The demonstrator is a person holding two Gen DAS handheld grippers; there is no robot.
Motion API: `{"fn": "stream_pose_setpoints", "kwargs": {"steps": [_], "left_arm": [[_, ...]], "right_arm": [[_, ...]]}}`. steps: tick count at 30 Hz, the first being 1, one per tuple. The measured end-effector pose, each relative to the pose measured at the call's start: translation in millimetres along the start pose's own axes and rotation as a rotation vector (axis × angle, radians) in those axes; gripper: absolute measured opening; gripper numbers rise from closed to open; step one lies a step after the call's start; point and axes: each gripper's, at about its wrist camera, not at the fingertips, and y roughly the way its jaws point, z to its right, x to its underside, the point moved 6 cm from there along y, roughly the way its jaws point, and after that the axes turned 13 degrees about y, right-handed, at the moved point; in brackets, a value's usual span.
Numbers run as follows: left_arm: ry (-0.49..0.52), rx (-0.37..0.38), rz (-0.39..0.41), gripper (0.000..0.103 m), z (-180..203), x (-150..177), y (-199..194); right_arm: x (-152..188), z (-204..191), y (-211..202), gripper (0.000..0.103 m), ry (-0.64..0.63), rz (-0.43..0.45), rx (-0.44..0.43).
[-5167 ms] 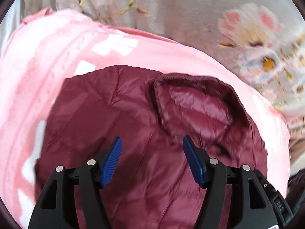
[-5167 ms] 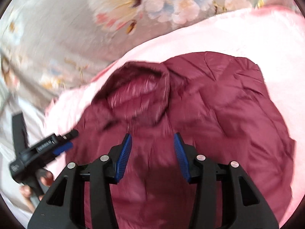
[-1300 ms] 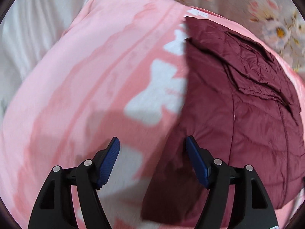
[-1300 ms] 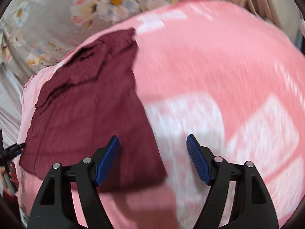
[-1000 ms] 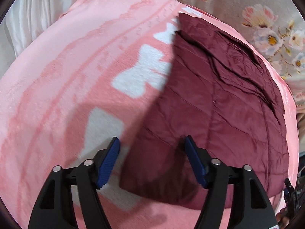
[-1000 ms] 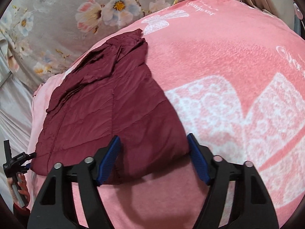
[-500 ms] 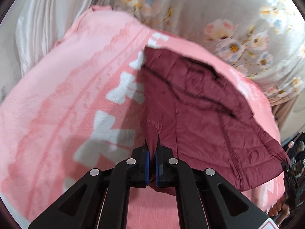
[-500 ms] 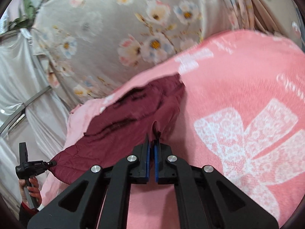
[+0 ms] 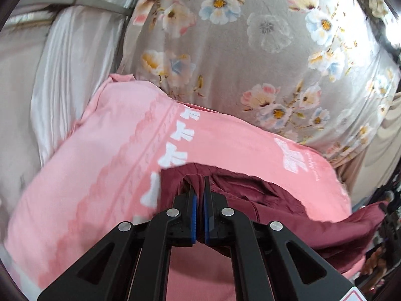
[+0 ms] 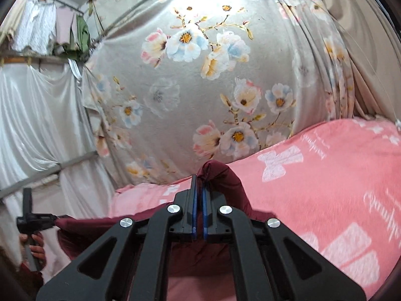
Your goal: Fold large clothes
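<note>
A maroon quilted jacket [image 9: 270, 200] lies on a pink blanket [image 9: 105, 165] with white bow prints. My left gripper [image 9: 199, 188] is shut on the jacket's near hem at one corner and holds it lifted. My right gripper [image 10: 198, 183] is shut on the other corner of the jacket [image 10: 223, 175], which bunches over its fingertips. The jacket hangs stretched between the two grippers above the pink blanket [image 10: 325, 175]. The left gripper also shows at the left edge of the right wrist view [image 10: 54, 217], with the hem in it.
A grey floral curtain [image 9: 250, 50] hangs behind the bed, also in the right wrist view [image 10: 200, 75]. White satin drapes [image 10: 32, 125] hang on the left. Clothes hang on a rail [image 10: 50, 25] at the upper left.
Both grippers went from open over the jacket's near corners to shut on them. They have lifted the hem up and the views now tilt toward the curtain.
</note>
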Motion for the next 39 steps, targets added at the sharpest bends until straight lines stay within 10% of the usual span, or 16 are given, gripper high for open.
{"fn": "stream_pose_setpoints", "kwargs": {"steps": [12, 18, 31, 39], "left_arm": [[0.085, -0.288, -0.170, 0.002, -8, -63, 208], [0.097, -0.343, -0.316, 0.004, -23, -36, 293], [0.148, -0.385, -0.422, 0.010, -32, 31, 371], [0.106, -0.317, -0.315, 0.025, -50, -7, 323]], "right_arm": [[14, 76, 241, 0.001, 0.079, -0.147, 0.294], [62, 118, 308, 0.001, 0.076, -0.285, 0.421], [124, 159, 348, 0.006, 0.086, -0.453, 0.500], [67, 93, 284, 0.040, -0.001, -0.216, 0.382]]}}
